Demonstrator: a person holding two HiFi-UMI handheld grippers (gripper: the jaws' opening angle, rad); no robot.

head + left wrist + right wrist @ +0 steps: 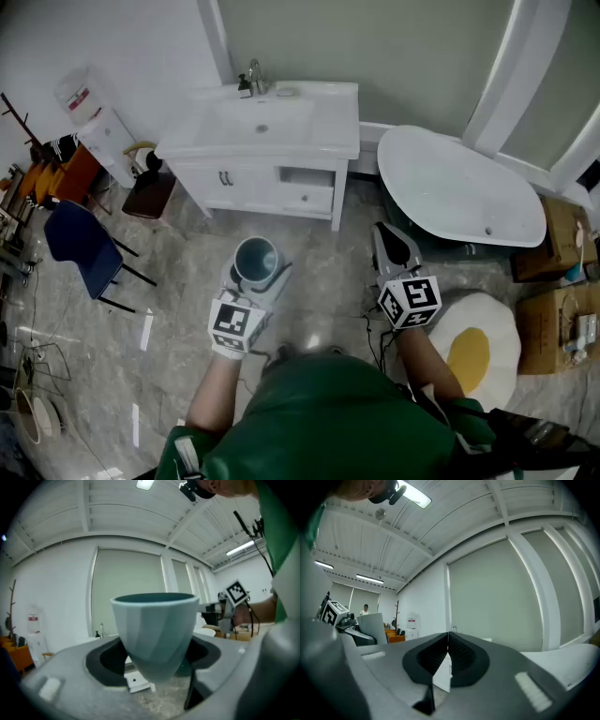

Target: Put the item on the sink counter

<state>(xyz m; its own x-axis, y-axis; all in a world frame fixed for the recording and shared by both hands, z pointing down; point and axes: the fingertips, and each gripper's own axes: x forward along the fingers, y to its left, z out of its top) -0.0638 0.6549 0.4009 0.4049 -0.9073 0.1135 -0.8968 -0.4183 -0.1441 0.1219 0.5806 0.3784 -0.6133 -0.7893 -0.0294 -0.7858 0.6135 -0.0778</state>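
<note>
A pale teal faceted cup (pixel 256 260) stands upright between the jaws of my left gripper (pixel 255 270), which is shut on it and held above the floor in front of the white sink cabinet. In the left gripper view the cup (pixel 154 632) fills the middle, clamped low on its tapered sides by the dark pads. My right gripper (pixel 394 246) is held level to the right with nothing in it; in the right gripper view its pads (pixel 449 657) meet at the tips. The white sink counter (pixel 328 112) with its faucet (pixel 253 75) lies ahead.
A white bathtub (pixel 459 187) stands right of the sink. A blue chair (pixel 80 246) and a water dispenser (pixel 94 117) are at the left. An egg-shaped rug (pixel 473 347) and cardboard boxes (pixel 558 319) lie at the right. The floor is grey marble tile.
</note>
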